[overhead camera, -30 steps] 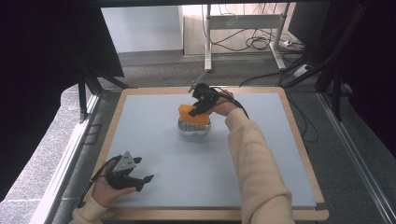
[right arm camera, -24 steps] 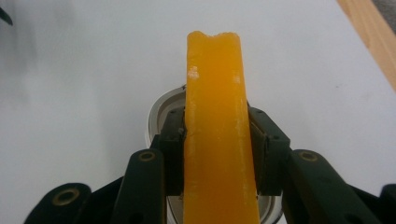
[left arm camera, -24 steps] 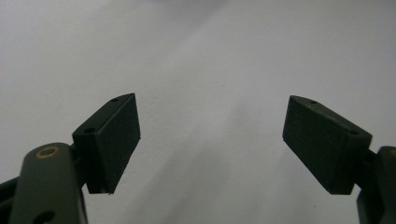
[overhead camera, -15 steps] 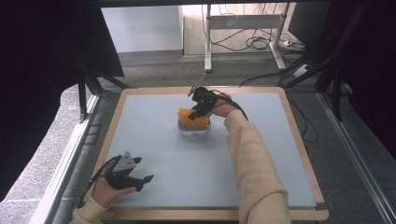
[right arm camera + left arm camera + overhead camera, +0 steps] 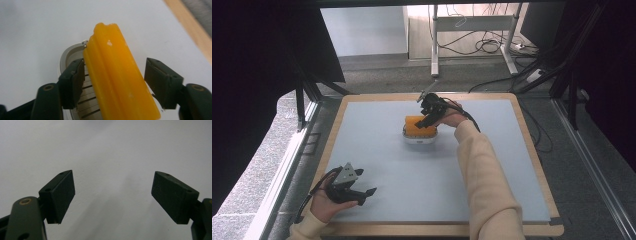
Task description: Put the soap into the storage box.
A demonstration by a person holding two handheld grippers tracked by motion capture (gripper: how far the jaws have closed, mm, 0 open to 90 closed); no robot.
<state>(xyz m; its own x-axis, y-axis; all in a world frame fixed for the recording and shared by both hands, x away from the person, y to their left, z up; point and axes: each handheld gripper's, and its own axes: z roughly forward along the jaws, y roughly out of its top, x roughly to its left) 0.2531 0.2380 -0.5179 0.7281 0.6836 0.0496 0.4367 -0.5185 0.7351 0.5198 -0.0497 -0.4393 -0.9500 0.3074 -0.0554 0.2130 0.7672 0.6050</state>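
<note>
Since right tongs [image 5: 113,82] have just been opening, orange block [image 5: 117,72] lies unclamped between jaws on white slotted dish [image 5: 71,53]. Judged light, stiff, slick; long flanks best gripped. Left tongs [image 5: 112,195] wide open, nothing held.

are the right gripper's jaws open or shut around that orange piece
Open. The right gripper has just been opening; a gap shows beside the orange piece lying on the white slotted holder.

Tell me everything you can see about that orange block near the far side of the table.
The orange block is a long, glossy bar with lengthwise ridges and a few pale specks, perhaps plastic or wax. It lies across a white slotted holder on the grey table top. The right gripper has just been opening; its jaws flank the block, the right one clearly apart from it, the left close beside it.
</note>
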